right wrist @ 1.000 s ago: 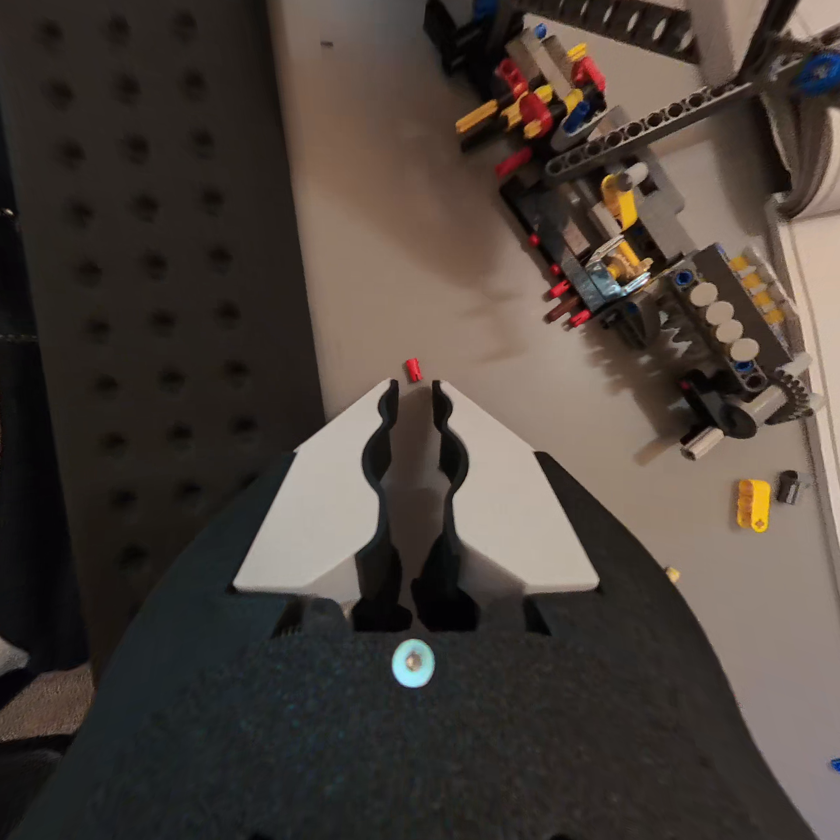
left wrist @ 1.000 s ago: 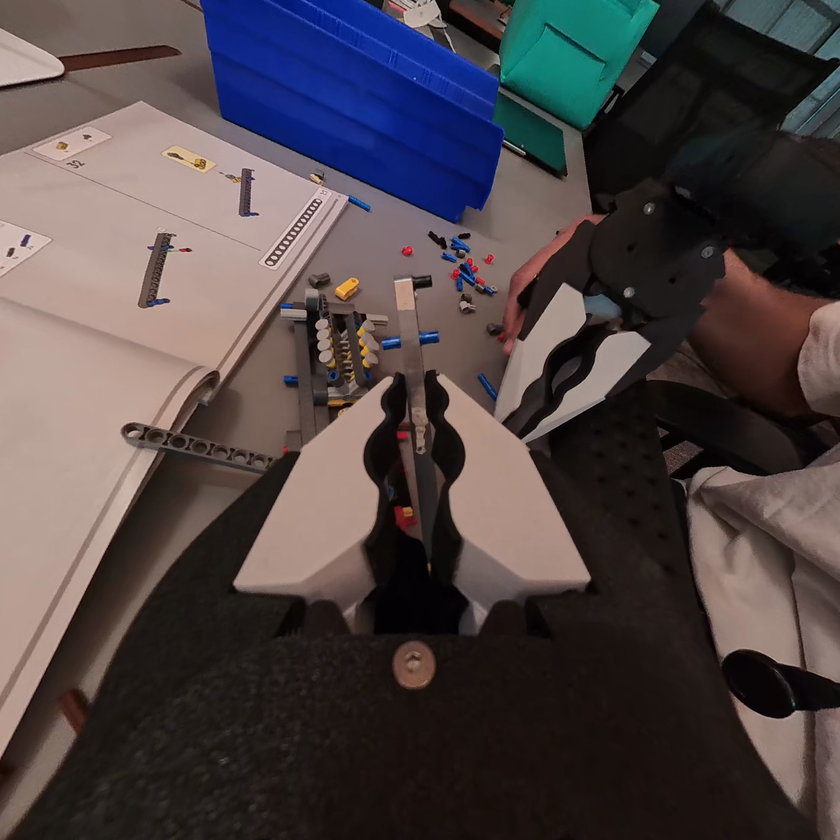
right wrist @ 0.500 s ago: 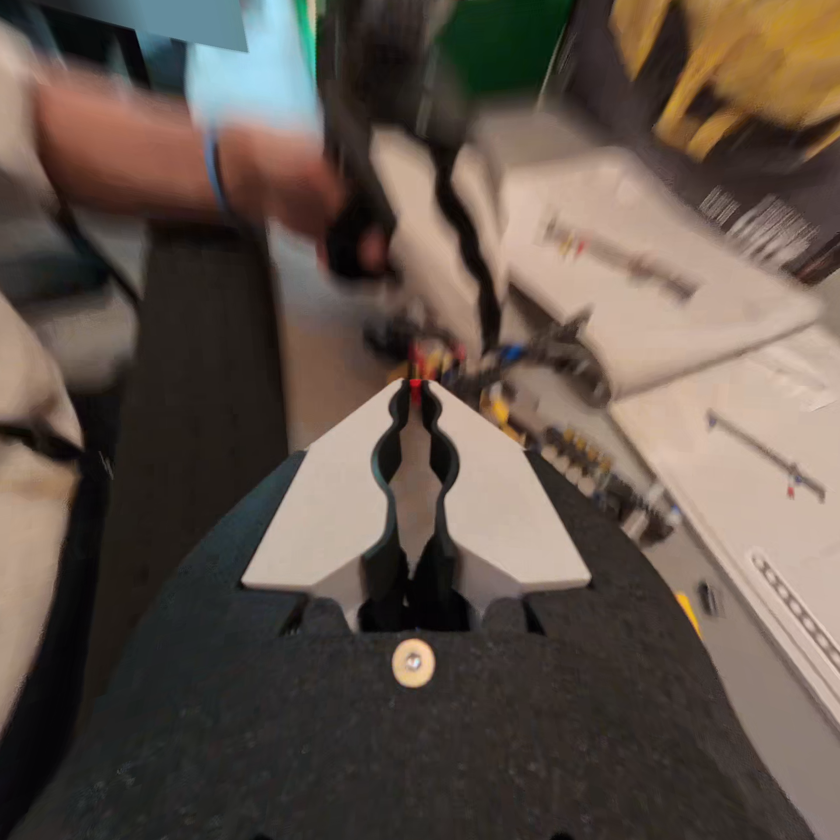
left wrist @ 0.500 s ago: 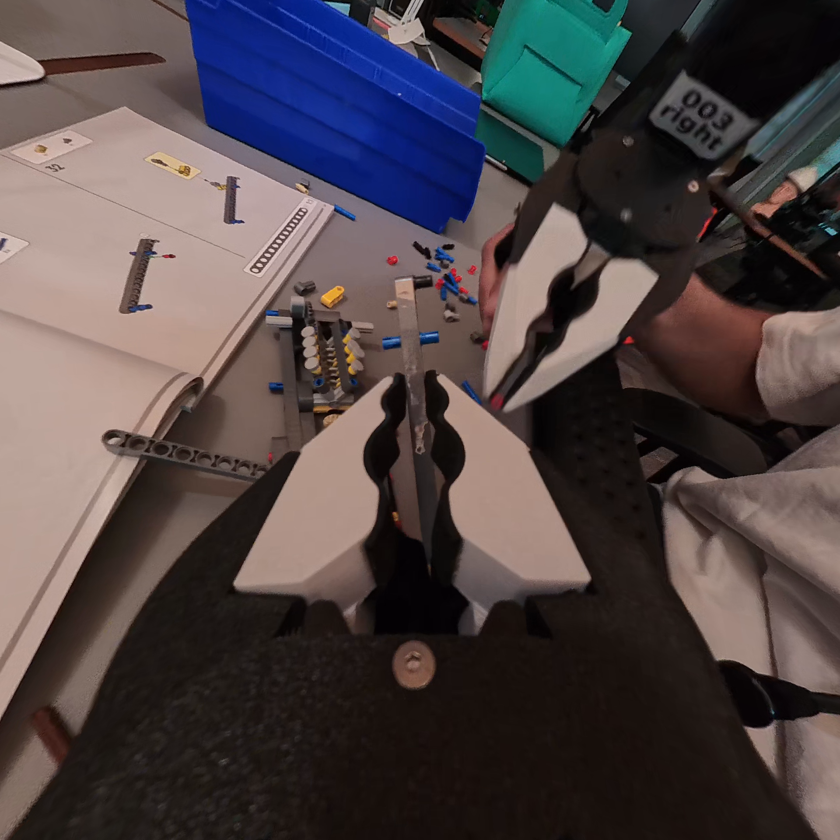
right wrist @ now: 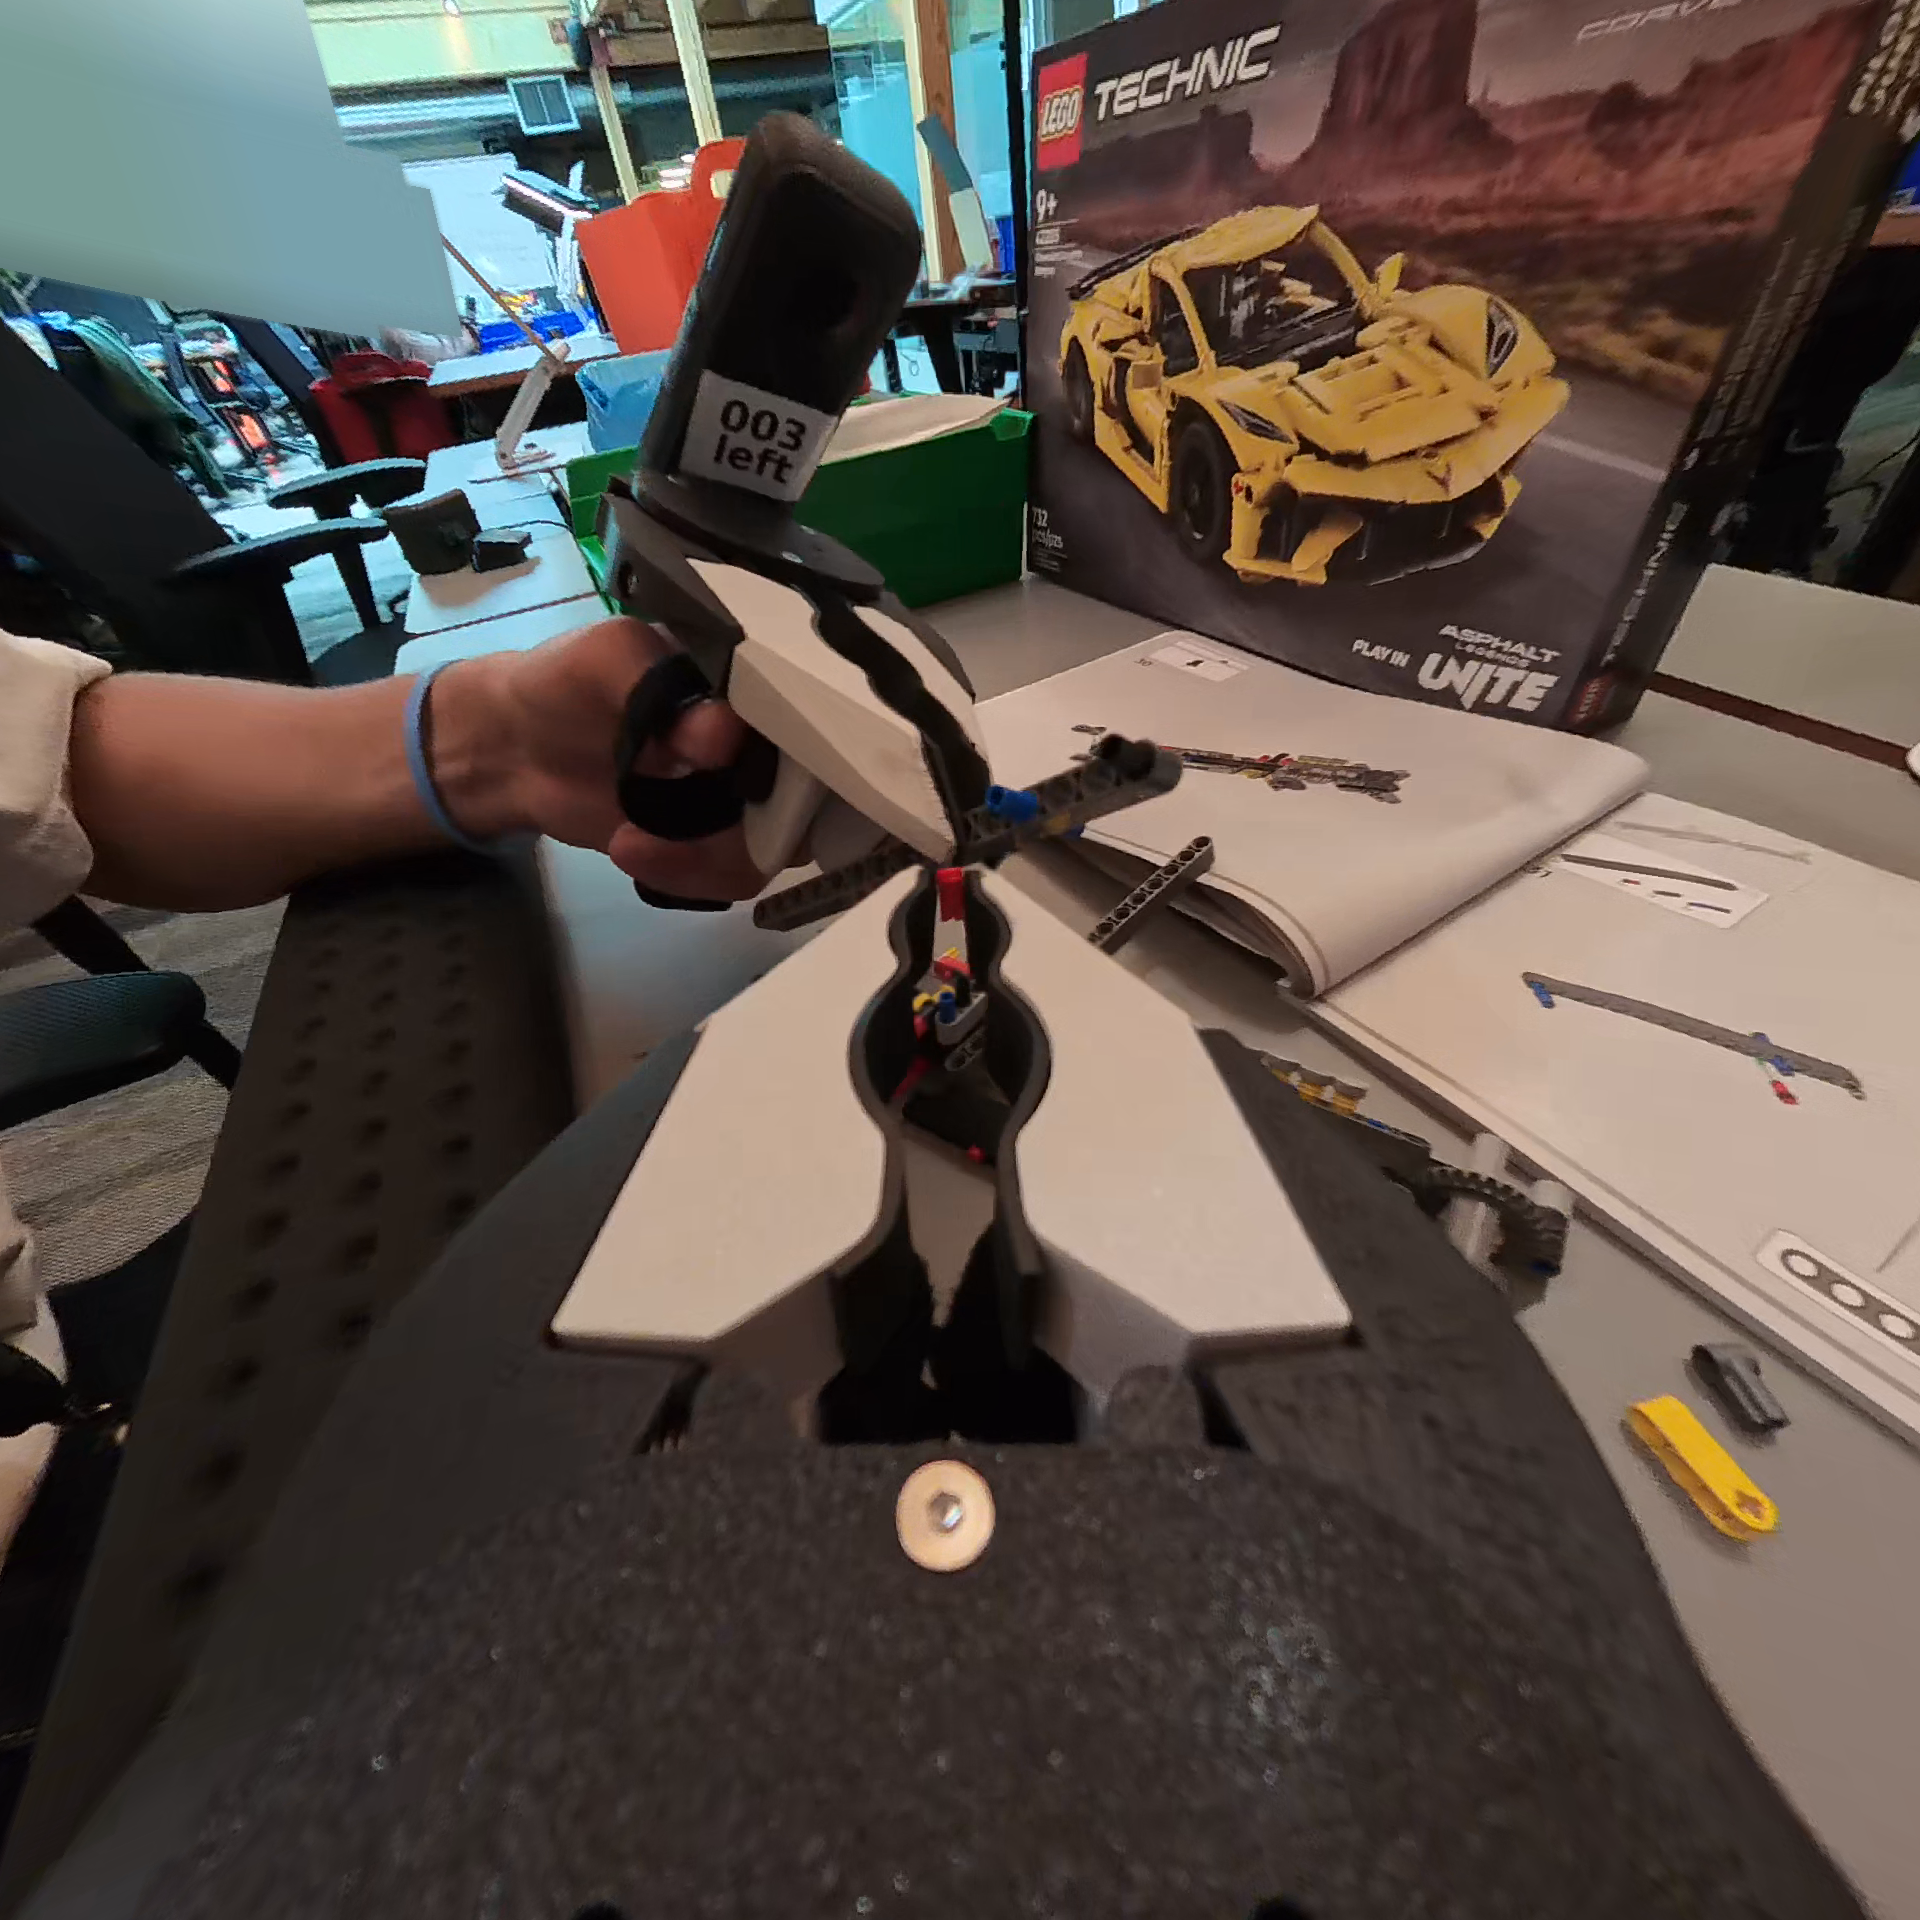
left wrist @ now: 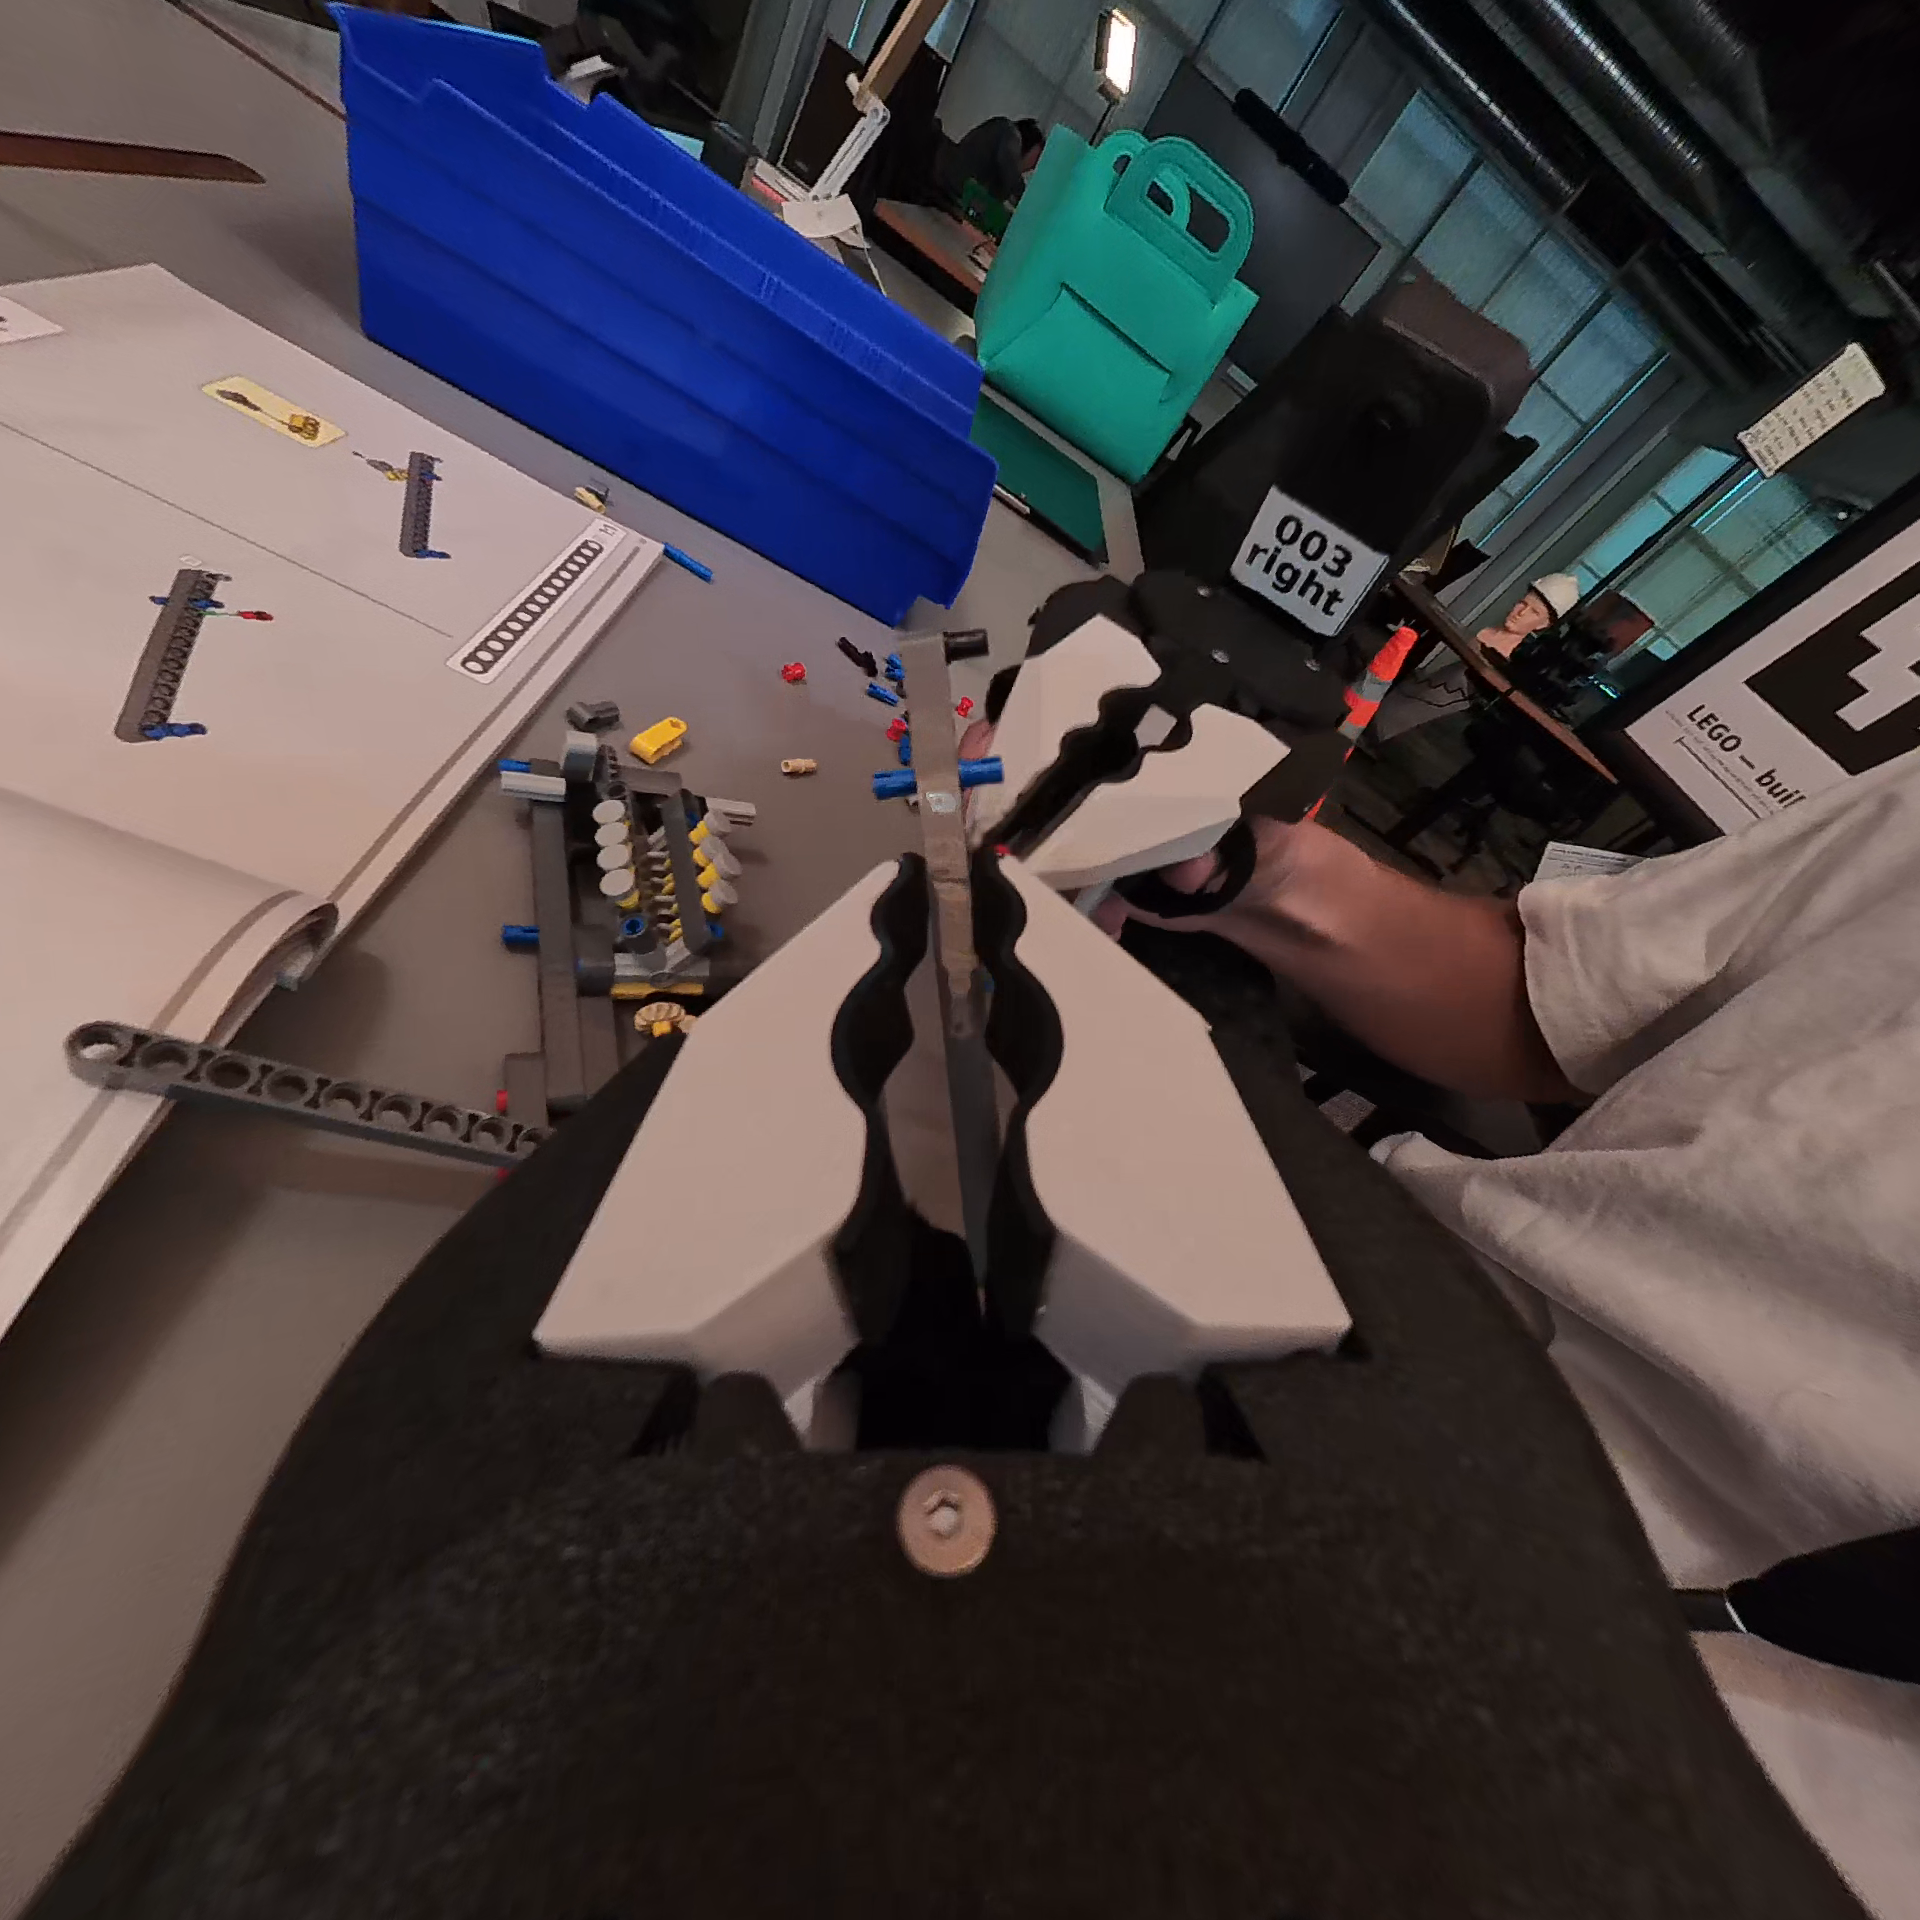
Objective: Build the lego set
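Note:
My left gripper [left wrist: 951, 871] is shut on a long grey holed beam [left wrist: 932, 727] that carries blue pins [left wrist: 894, 781], held in the air above the table. In the right wrist view the left gripper [right wrist: 951, 844] shows holding that beam [right wrist: 1070, 795] crosswise. My right gripper [right wrist: 948, 883] is shut on a small red pin [right wrist: 948, 894], its tip just under the beam's side. In the left wrist view the right gripper [left wrist: 997, 836] comes in from the right beside the beam. The half-built grey and yellow assembly [left wrist: 634, 873] lies on the table.
An open instruction booklet [left wrist: 208, 727] lies at left, a second grey beam [left wrist: 291, 1091] beside it. Loose pins [left wrist: 883, 686] and a yellow piece [left wrist: 658, 736] lie near a blue bin [left wrist: 644, 312]. The set's box [right wrist: 1403, 364] stands behind the booklet. The grippers are tip to tip, or close to it.
My right gripper closed on the red pin on the table, lifted it and swung up to the beam. My left gripper tilted up with the beam still in it.

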`<state>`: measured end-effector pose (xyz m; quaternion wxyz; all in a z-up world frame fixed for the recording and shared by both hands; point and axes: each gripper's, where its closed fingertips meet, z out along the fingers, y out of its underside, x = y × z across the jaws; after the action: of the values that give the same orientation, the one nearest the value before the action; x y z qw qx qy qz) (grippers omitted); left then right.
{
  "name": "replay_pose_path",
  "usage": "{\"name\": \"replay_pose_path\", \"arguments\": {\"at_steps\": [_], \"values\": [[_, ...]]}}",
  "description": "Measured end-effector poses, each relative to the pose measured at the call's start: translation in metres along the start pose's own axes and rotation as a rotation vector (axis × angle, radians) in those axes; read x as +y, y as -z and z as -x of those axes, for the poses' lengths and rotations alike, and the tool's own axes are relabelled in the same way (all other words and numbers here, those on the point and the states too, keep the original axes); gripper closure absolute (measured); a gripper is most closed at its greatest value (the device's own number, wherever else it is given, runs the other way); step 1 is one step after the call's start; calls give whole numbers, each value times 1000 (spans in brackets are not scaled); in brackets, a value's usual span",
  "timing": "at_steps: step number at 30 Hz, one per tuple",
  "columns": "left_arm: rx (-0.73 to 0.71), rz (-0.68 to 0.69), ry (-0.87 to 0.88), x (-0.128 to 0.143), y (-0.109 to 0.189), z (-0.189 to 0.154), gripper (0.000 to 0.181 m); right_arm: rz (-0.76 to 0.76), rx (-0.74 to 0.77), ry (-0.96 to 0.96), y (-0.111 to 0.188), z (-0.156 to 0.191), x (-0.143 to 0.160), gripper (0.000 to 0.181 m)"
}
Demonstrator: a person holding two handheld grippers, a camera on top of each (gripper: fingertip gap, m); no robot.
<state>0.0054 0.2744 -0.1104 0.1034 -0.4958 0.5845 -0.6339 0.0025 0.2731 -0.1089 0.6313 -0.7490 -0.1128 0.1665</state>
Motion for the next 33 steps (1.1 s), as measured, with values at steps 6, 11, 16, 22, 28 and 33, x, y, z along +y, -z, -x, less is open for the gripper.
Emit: {"name": "replay_pose_path", "arguments": {"at_steps": [6, 11, 16, 22, 28, 33], "values": [[-3, -5, -16, -1, 0, -2, 174, -12, -10, -19, -3, 0, 0, 177], [-12, -13, -17, -4, 4, 0, 174, -45, -9, -21, -1, 0, -5, 177], [3, -4, -31, -2, 0, -5, 174, -24, -11, -21, -4, 0, -1, 177], [-21, -41, -19, -11, 8, 2, 174, -52, -14, -36, -1, -1, -5, 177], [-8, -10, -41, -4, 2, -3, 174, -55, -13, -36, -2, -2, -5, 177], [-16, -14, -35, -4, 2, -1, 174, -78, -25, -52, 0, -2, -9, 177]]}}
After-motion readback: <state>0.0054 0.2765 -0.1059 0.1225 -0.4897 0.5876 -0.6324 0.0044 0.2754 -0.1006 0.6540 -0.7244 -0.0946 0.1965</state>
